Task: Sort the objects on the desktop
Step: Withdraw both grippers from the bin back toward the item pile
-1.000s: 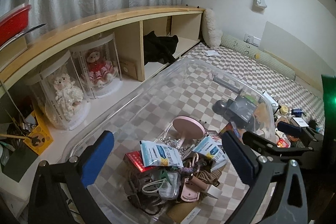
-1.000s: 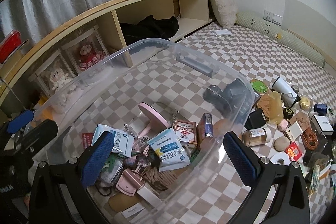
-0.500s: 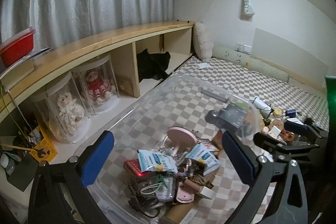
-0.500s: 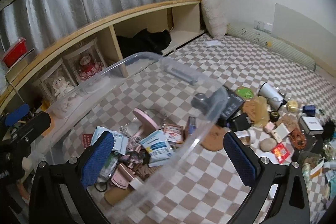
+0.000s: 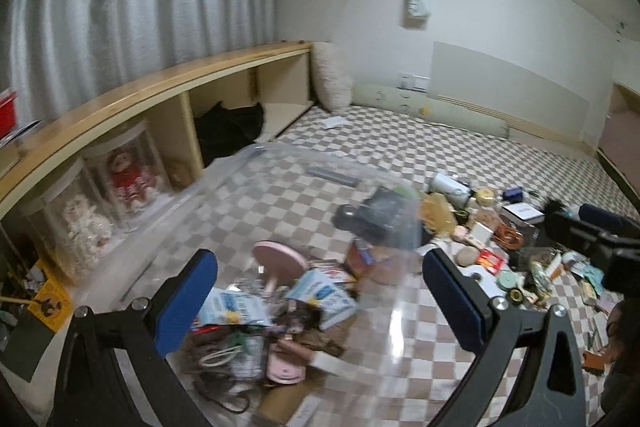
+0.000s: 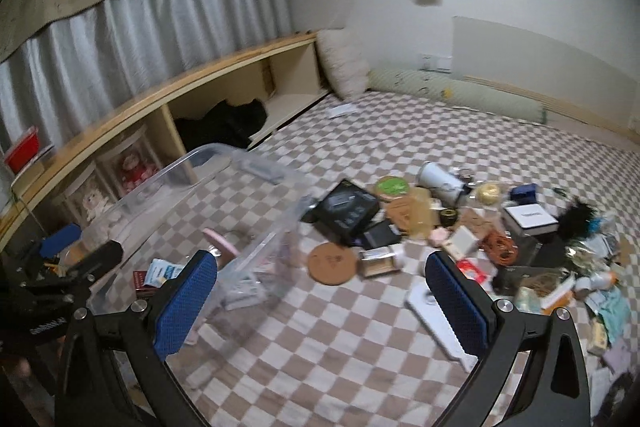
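Both the left gripper (image 5: 320,301) and right gripper (image 6: 320,301) hung spread wide and empty; below them sat the clear plastic storage bin (image 6: 192,171) part-filled with clutter; loose oddments, including a round cork coaster (image 6: 332,262), lay beside it on the checked bedspread (image 6: 400,131).

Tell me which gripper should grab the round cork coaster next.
Right, probably. The right gripper is open and looks down on the cork coaster, which lies on the checkered cover outside the clear bin. The left gripper, also open, faces into the bin.
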`<state>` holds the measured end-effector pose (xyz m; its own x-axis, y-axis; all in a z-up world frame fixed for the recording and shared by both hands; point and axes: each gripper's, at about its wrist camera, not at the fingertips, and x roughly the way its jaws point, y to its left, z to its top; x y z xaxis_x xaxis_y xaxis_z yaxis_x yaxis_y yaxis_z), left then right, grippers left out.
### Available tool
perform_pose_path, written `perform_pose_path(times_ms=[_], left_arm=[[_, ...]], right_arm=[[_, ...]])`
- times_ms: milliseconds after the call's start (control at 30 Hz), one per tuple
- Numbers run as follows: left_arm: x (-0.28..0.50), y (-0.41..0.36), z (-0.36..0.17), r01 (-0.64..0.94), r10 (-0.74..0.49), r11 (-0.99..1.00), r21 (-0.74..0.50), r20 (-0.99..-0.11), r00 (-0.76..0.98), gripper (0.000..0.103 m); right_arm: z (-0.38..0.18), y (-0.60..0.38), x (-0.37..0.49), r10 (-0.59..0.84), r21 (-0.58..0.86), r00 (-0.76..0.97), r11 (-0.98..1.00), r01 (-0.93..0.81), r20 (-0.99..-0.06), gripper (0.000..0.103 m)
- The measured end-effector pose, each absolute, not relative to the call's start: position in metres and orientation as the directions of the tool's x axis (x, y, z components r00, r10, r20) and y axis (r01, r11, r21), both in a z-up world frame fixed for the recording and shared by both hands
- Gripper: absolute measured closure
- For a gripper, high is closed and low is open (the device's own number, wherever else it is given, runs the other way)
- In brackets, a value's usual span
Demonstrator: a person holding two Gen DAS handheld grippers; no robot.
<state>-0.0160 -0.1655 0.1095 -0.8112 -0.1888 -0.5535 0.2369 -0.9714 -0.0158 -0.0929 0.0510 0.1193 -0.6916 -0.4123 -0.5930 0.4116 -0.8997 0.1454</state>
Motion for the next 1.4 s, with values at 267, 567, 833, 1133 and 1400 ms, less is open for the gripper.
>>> perform_pose_path(times_ms=[267, 567, 833, 1133, 1400], left_arm=[[-0.027, -0.112, 0.108, 0.126, -0.106, -0.992, -0.006, -0.502, -0.858, 0.000], [-0.044, -0.065, 0.091, -0.001, 0.015, -1.000, -0.028, -0.512, -0.859, 0.000], [-0.060, -0.039, 0.043, -0.033, 0.049, -0.999, -0.038, -0.588, -0.807, 0.000], [-0.076, -0.021, -0.016, -0.043, 0.083, -0.996, -0.077, -0.653, -0.752, 0.000], [-0.088, -0.007, -0.064, -0.056, 0.113, -0.993, -0.103, -0.713, -0.692, 0.000]], right_arm=[[0.112, 0.129, -0.077, -0.361, 0.181, -0.742, -0.931, 0.316, -0.565, 0.000], [0.082, 0.194, -0.058, -0.286, 0.166, -0.811, -0.958, 0.233, -0.511, 0.000], [0.023, 0.218, -0.062, -0.126, 0.067, -0.792, -0.992, 0.107, -0.598, 0.000], [-0.046, 0.247, -0.066, -0.078, 0.135, -0.724, -0.991, -0.021, -0.686, 0.000], [-0.090, 0.258, -0.076, -0.066, 0.149, -0.653, -0.986, -0.072, -0.755, 0.000]])
